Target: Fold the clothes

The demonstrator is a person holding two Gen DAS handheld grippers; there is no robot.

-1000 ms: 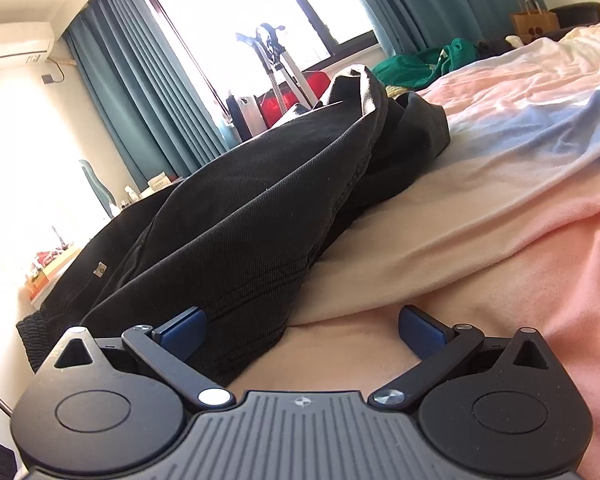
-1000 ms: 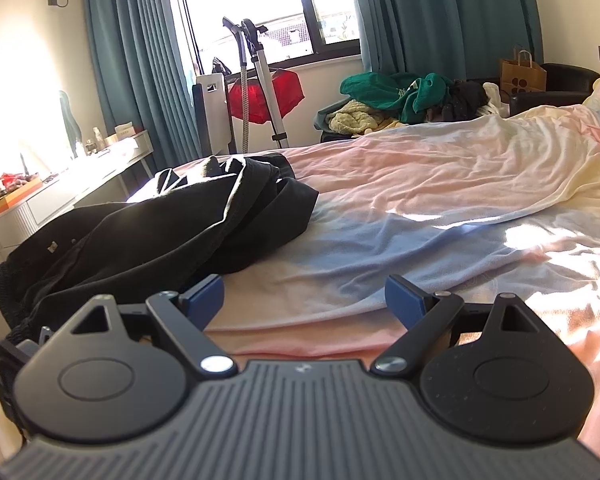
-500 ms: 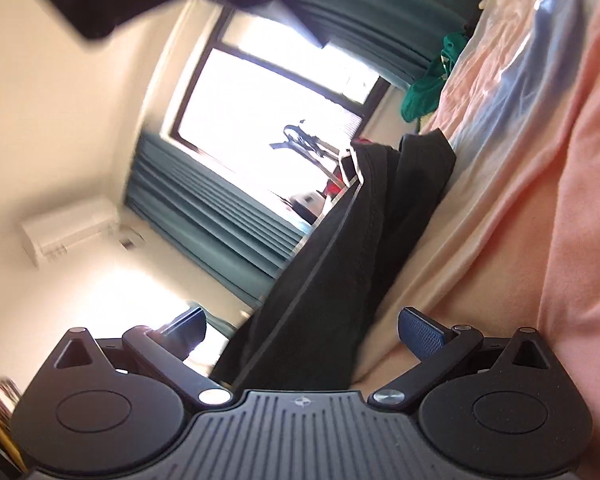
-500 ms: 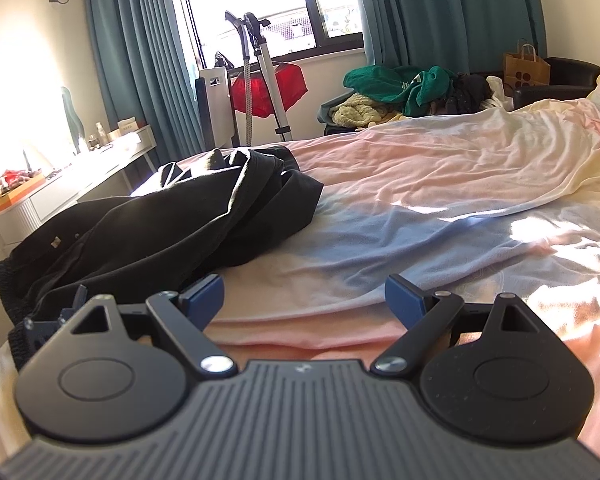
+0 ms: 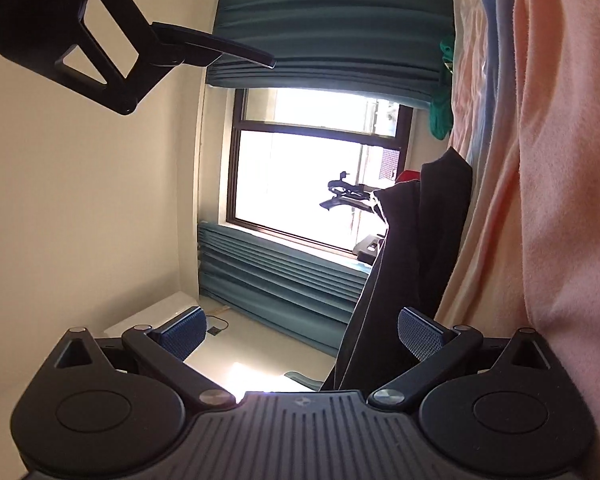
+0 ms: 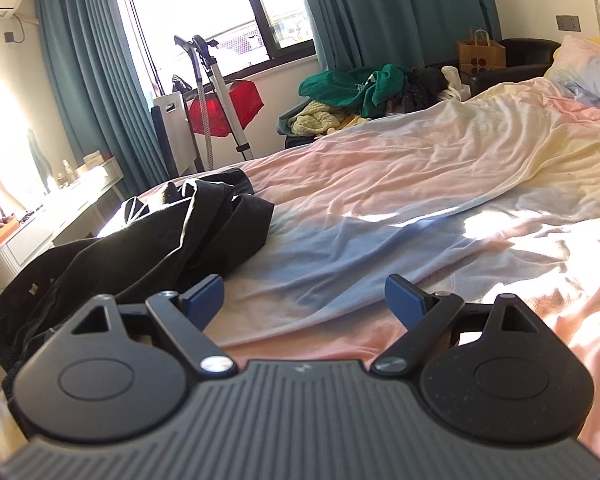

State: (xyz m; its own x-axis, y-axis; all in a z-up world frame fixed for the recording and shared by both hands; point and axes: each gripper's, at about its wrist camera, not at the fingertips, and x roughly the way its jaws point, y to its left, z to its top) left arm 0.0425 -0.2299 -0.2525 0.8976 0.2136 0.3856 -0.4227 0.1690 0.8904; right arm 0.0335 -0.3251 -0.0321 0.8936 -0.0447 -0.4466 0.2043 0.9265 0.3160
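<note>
A crumpled black garment [image 6: 156, 240] lies on the left side of the bed, on a pastel pink, blue and yellow sheet [image 6: 400, 200]. My right gripper [image 6: 304, 300] is open and empty, low over the sheet just right of the garment. My left gripper [image 5: 300, 332] is open and empty, rolled about a quarter turn, so the bed stands along the right edge. The black garment [image 5: 412, 264] shows ahead of its right finger, apart from it. The other gripper's body [image 5: 84, 28] crosses the top left of the left wrist view.
A pile of green and yellow clothes [image 6: 352, 100] lies beyond the bed's far side. A garment steamer [image 6: 220, 96], a red item and teal curtains [image 6: 380, 12] stand by the window. A white desk [image 6: 44, 224] is at the left. A paper bag [image 6: 482, 54] is at the back right.
My left gripper has rolled about a quarter turn, so its view now faces wall and window. My right gripper has crept forward towards the garment. Both stay open.
</note>
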